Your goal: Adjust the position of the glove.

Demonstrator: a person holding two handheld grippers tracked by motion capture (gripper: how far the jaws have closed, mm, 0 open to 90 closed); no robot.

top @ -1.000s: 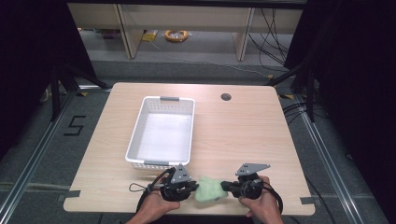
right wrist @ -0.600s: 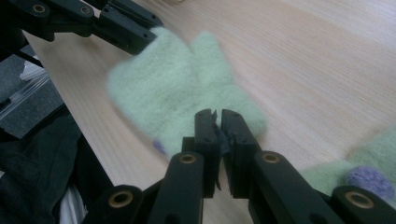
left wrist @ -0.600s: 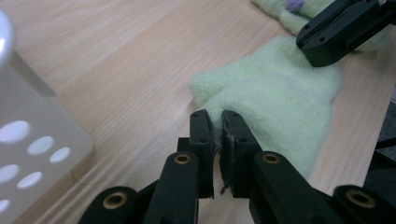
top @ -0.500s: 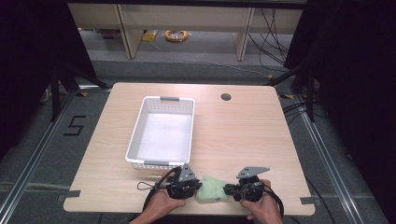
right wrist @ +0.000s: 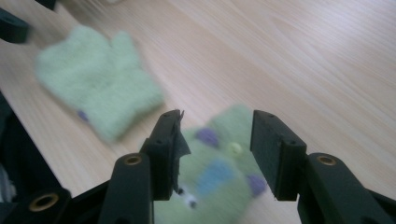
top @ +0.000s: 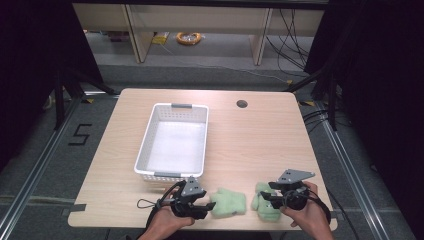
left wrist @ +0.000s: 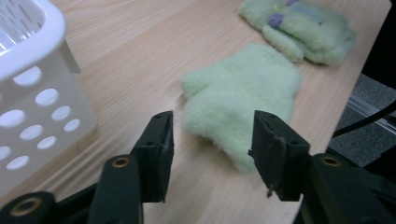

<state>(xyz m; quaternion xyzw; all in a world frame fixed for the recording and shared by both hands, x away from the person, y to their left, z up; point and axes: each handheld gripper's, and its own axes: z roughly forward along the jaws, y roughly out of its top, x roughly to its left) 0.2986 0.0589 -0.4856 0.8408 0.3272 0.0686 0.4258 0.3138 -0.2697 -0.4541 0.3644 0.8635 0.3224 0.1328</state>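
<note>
A: Start at your left gripper [left wrist: 210, 154]. What do you see between the jaws?

B: They stand spread, nothing pinched. The near edge of the plain mitten [left wrist: 243, 93] lies on the table just past the tips. In the high view your left gripper [top: 206, 206] sits at that mitten's [top: 229, 203] left side, close enough that I cannot tell whether it touches.

A: And the right one?

B: Your right gripper [right wrist: 215, 154] is spread too — the jaws straddle the patched mitten [right wrist: 224, 172], with a gap showing on either side, so it grips nothing. From above, that gripper [top: 267, 197] lies over the second mitten [top: 264, 205].

A: How do the mittens look?

B: Both are pale green and fuzzy. The plain one lies flat, thumb sticking out. The other carries purple and blue patches and a small yellow dot; it is blurred in your right gripper view, so finer detail is lost.

A: Where are they on the table [top: 260, 140]?

B: Near the front edge, side by side but apart, a strip of bare wood between them. The patched one is close to the edge on your side.

A: Room to move?

B: The white basket [top: 145, 150] stands left of centre, its near wall just behind your left gripper — in your left gripper view its holed wall [left wrist: 42, 93] is close by. The right half of the table lies open as far as the round hole [top: 242, 104] near the far edge.
</note>
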